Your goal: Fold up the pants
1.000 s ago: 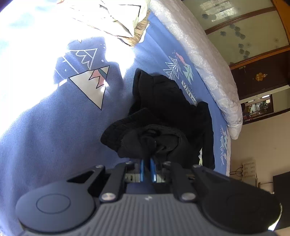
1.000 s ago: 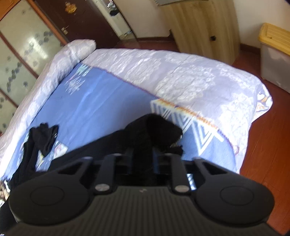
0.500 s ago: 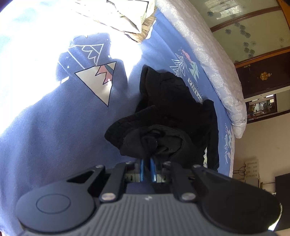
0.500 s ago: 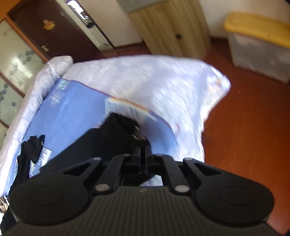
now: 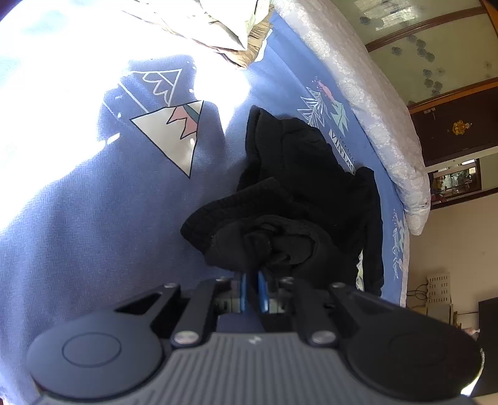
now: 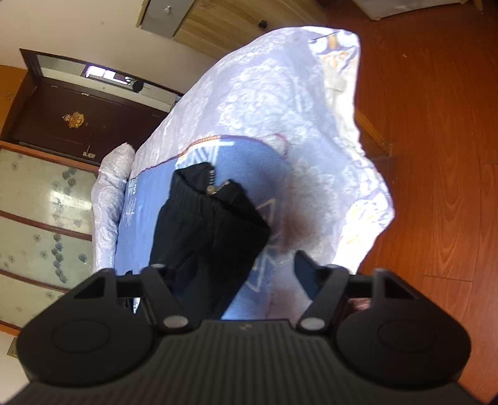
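Note:
The black pants (image 5: pixel 305 187) lie crumpled on the blue bedspread (image 5: pixel 93 233). My left gripper (image 5: pixel 252 280) is shut, its blue pads pinching a bunched fold of the pants. In the right wrist view the zippered waist end of the pants (image 6: pixel 205 230) lies on the bed's corner, between the spread jaws. My right gripper (image 6: pixel 236 271) is open, and the cloth lies loose against its left finger (image 6: pixel 162 286).
A pile of pale clothes (image 5: pixel 224 25) sits at the far end of the bed. A white quilt (image 6: pixel 280 93) hangs over the bed's corner above the wooden floor (image 6: pixel 435 155). A dark door (image 6: pixel 81 124) and a wooden cabinet (image 6: pixel 236 21) stand beyond.
My right gripper has opened and let go of the pants' waist end, and has swung toward the bed's corner. My left gripper stays shut on the pants, shifted only slightly.

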`<control>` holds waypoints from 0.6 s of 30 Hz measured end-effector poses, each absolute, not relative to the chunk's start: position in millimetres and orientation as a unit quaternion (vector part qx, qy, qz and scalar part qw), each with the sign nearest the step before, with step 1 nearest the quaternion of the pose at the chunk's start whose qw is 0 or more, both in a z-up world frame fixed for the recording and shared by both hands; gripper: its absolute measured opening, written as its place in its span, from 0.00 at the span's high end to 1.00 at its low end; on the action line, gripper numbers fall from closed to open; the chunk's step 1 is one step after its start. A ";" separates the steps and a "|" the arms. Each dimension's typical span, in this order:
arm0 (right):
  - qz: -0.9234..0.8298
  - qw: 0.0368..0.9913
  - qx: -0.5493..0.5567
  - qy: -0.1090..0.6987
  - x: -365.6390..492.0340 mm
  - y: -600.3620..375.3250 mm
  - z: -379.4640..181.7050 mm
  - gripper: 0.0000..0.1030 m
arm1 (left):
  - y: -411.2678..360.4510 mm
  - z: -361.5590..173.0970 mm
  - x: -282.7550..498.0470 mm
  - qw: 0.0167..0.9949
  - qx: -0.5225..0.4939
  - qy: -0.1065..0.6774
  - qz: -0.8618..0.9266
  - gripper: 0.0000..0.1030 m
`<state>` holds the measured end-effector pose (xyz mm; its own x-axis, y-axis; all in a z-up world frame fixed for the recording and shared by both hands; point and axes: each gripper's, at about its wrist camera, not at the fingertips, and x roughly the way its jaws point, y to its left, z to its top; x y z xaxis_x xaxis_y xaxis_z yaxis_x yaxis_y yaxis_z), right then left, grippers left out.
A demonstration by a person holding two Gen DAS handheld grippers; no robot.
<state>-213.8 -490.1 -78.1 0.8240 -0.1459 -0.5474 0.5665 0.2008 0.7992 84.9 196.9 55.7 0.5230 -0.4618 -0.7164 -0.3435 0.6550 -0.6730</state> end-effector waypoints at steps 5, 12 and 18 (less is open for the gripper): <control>-0.234 0.813 0.504 0.175 -171.4 -492.7 -17.6 0.94 | 200.5 74.4 89.0 0.776 -0.426 0.462 -0.048 0.93; -0.151 0.882 0.436 0.094 -53.1 -501.4 117.4 0.94 | 202.0 163.2 103.5 0.825 -0.407 0.388 -0.063 0.93; -0.093 0.904 0.415 0.045 -46.2 -490.6 151.0 0.94 | 231.3 201.2 65.6 0.849 -0.405 0.335 -0.052 0.93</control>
